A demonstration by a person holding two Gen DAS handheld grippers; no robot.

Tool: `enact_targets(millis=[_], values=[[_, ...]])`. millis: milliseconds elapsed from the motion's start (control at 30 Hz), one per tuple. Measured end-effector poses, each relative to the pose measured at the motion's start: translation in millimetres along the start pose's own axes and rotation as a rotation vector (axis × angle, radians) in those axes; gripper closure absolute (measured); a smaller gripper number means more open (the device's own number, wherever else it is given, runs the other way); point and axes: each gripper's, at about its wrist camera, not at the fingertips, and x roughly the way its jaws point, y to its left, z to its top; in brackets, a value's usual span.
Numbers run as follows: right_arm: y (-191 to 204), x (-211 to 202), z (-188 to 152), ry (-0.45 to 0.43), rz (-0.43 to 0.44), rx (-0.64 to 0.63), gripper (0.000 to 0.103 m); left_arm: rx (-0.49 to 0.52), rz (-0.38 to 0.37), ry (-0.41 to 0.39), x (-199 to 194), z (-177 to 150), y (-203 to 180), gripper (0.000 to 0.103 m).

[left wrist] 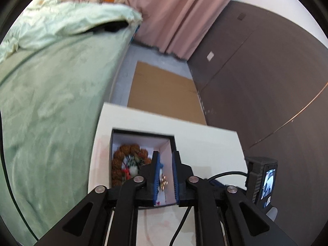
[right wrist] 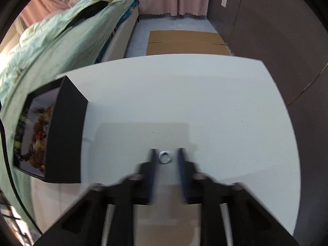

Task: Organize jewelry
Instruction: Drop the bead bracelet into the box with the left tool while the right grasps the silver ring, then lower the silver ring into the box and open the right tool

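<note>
A black box with a white inside [left wrist: 164, 141] sits on the white table [left wrist: 201, 143]. A brown bead bracelet [left wrist: 123, 153] and other jewelry lie in it. My left gripper [left wrist: 165, 155] is open above the box; a small gold piece [left wrist: 163, 182] shows between its fingers, untouched. In the right wrist view the box [right wrist: 63, 131] stands at the left with several bead strings inside. My right gripper [right wrist: 165, 153] is open, low over the table, with a silver ring [right wrist: 165, 156] lying between its fingertips.
A bed with a green quilt [left wrist: 51, 82] runs along the table's left side. Flat cardboard [right wrist: 184, 41] lies on the floor beyond the table. A dark wall [right wrist: 276, 41] is at the right, pink curtains [left wrist: 174, 16] at the back.
</note>
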Motion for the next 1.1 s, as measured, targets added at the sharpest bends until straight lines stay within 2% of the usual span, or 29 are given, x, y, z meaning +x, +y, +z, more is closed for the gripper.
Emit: enact_targets(millis=[33,100,167,300,500,667,733,800,900,967,1100], values=[[-2,-1,0,0.004,0.015,0.011,0.089,-0.014,-0.005,0.018,3,-1,3,0.078],[-6,-5,1,-0.003,0.052,0.039,0.089,-0.036,-0.002,0.021,4,-3,8,0.051],[-10,-15,1,-0.032,0.102,0.068,0.089,-0.041,0.016,-0.004,-1,-5,10,0.041],[-16,-37,2,-0.094,0.233,0.124,0.089,-0.024,0.03,-0.028,-11,-7,13,0.038],[-4,-58,3,-0.168,0.389,0.141,0.089,-0.017,0.054,-0.031,-18,-11,24,0.038],[18,-68,7,-0.229,0.465,0.124,0.089,0.058,0.104,-0.071,-29,-14,23,0.038],[27,-71,8,-0.251,0.497,0.118,0.089,0.061,0.102,-0.072,-32,-14,26,0.034],[34,-73,9,-0.265,0.522,0.117,0.089,0.059,0.096,-0.078,-35,-13,31,0.024],[43,-70,10,-0.27,0.553,0.112,0.089,0.054,0.097,-0.103,-44,-8,37,0.015],[46,-68,9,-0.27,0.56,0.109,0.089,0.044,0.096,-0.12,-50,-5,43,0.011],[53,-62,12,-0.271,0.556,0.101,0.089,0.017,0.084,-0.139,-58,3,53,0.011]])
